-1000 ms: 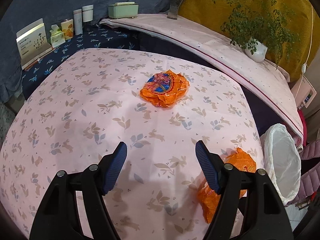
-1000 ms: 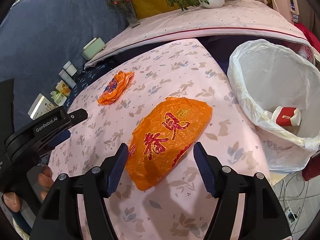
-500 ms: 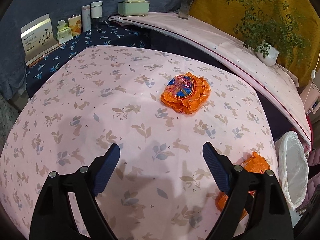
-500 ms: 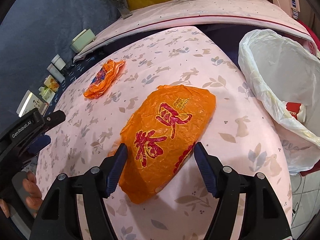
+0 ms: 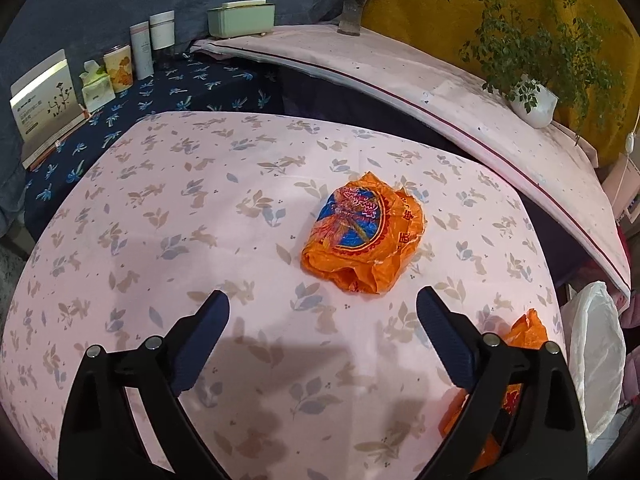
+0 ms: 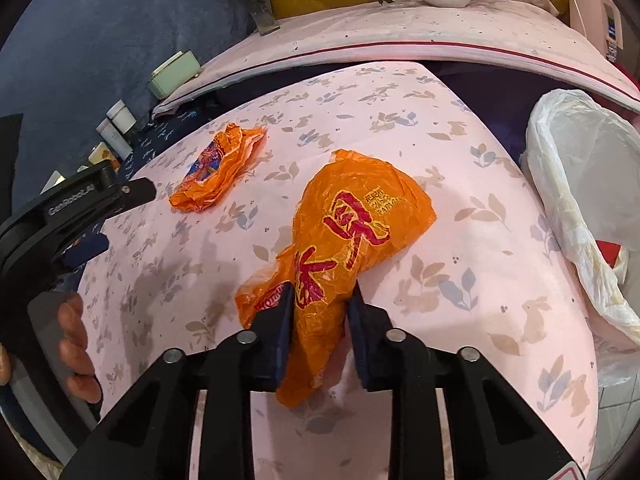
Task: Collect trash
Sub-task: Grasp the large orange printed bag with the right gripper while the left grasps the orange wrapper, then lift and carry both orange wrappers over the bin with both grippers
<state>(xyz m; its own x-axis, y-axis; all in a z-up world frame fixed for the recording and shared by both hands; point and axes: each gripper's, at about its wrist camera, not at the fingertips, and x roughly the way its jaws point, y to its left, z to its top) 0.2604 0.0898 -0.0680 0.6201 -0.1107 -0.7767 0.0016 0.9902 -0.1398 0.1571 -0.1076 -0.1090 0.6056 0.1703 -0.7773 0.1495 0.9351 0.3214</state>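
A crumpled orange wrapper with a blue print [image 5: 362, 236] lies on the pink table, just ahead of my open, empty left gripper [image 5: 322, 312]; it also shows in the right wrist view [image 6: 216, 172]. My right gripper [image 6: 320, 304] is shut on the near end of a large orange bag with red characters [image 6: 352, 232], which rests on the table; part of it shows in the left wrist view [image 5: 524, 332]. A white-lined trash bin [image 6: 580, 200] stands off the table's right edge, holding a red and white item [image 6: 610, 250].
A raised pink-covered ledge [image 5: 440, 80] behind the table carries a potted plant [image 5: 534, 98], a flower vase [image 5: 354, 8] and a green box [image 5: 242, 18]. Boxes and cans [image 5: 120, 64] stand at the back left. The left gripper's body [image 6: 72, 216] is at the right view's left.
My right gripper has moved in and shut on the large orange bag's near end, bunching it. My left gripper has opened wider and come closer to the blue-printed wrapper.
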